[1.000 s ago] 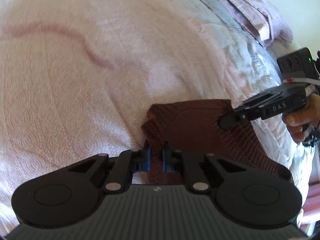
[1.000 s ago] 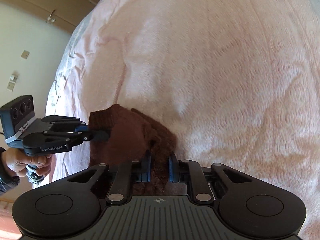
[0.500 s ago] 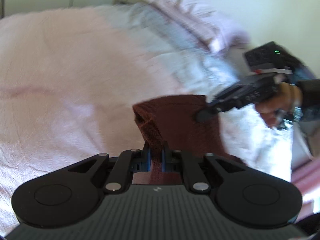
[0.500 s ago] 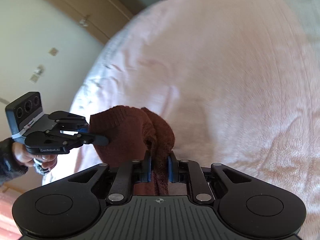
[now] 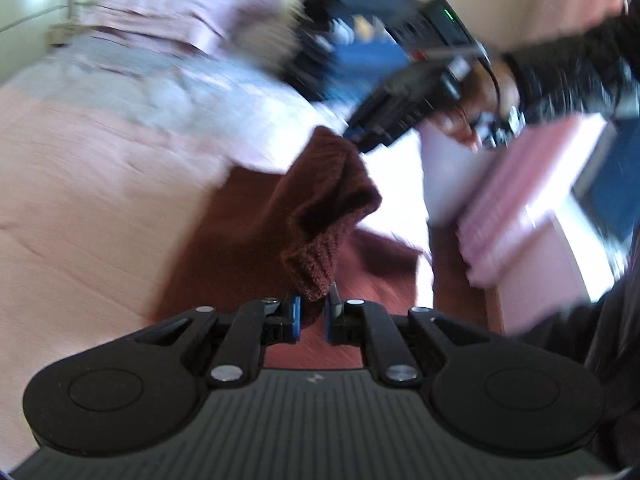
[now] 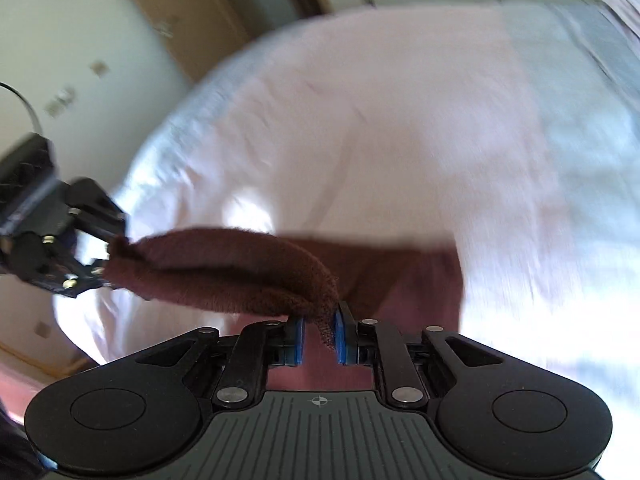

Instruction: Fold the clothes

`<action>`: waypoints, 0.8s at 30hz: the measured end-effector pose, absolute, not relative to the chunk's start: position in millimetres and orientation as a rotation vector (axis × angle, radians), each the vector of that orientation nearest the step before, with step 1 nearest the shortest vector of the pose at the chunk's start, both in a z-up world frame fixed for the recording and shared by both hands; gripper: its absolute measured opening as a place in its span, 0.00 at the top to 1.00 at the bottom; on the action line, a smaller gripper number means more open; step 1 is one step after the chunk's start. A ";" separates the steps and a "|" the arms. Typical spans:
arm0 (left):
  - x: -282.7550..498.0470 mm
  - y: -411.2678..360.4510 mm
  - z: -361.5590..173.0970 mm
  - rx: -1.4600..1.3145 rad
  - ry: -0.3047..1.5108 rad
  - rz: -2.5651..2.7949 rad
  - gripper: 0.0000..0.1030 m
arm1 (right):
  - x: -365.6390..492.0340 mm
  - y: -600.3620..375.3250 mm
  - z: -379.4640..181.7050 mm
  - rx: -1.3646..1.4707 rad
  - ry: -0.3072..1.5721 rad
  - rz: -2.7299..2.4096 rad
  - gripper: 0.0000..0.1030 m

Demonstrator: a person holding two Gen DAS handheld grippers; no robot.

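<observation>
A dark brown knitted sweater [image 5: 320,208] hangs by its edge between both grippers, and its lower part lies on the pink bedspread [image 5: 100,200]. My left gripper [image 5: 314,310] is shut on one corner of the knit. The right gripper [image 5: 354,140], held by a hand [image 5: 472,108], pinches the other corner at the upper right. In the right wrist view, my right gripper [image 6: 320,336] is shut on the sweater [image 6: 240,264]. The lifted edge stretches left to the left gripper [image 6: 102,270]. Both views are motion-blurred.
The bedspread [image 6: 400,140] fills most of both views. Pillows [image 5: 160,12] lie at the far end of the bed, beside a blurred dark blue thing [image 5: 352,48]. A wooden door [image 6: 180,20] and a pale wall stand beyond the bed.
Both grippers have risen and swung across with the sweater's edge, lifting it off the bed. That edge now hangs stretched between them. The left view has rolled.
</observation>
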State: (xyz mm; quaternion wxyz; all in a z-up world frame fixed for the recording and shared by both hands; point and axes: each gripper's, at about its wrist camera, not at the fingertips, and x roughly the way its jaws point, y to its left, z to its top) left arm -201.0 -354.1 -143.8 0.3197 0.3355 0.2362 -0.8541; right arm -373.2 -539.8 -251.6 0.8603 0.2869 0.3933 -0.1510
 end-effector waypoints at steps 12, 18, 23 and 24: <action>-240.2 -281.2 -237.3 0.934 0.290 -2.204 0.88 | -438.6 -481.3 -350.1 0.538 0.764 -0.407 0.86; -261.5 -238.7 -260.0 0.958 -0.102 -2.148 0.88 | -458.4 -462.7 -372.7 0.368 0.577 -0.443 0.85; -277.3 -212.4 -274.0 1.004 -0.366 -2.076 0.89 | -456.2 -438.7 -383.4 0.197 0.500 -0.510 0.69; -280.4 -206.7 -277.5 1.021 -0.412 -2.055 0.89 | -455.0 -430.8 -384.6 0.134 0.502 -0.528 0.63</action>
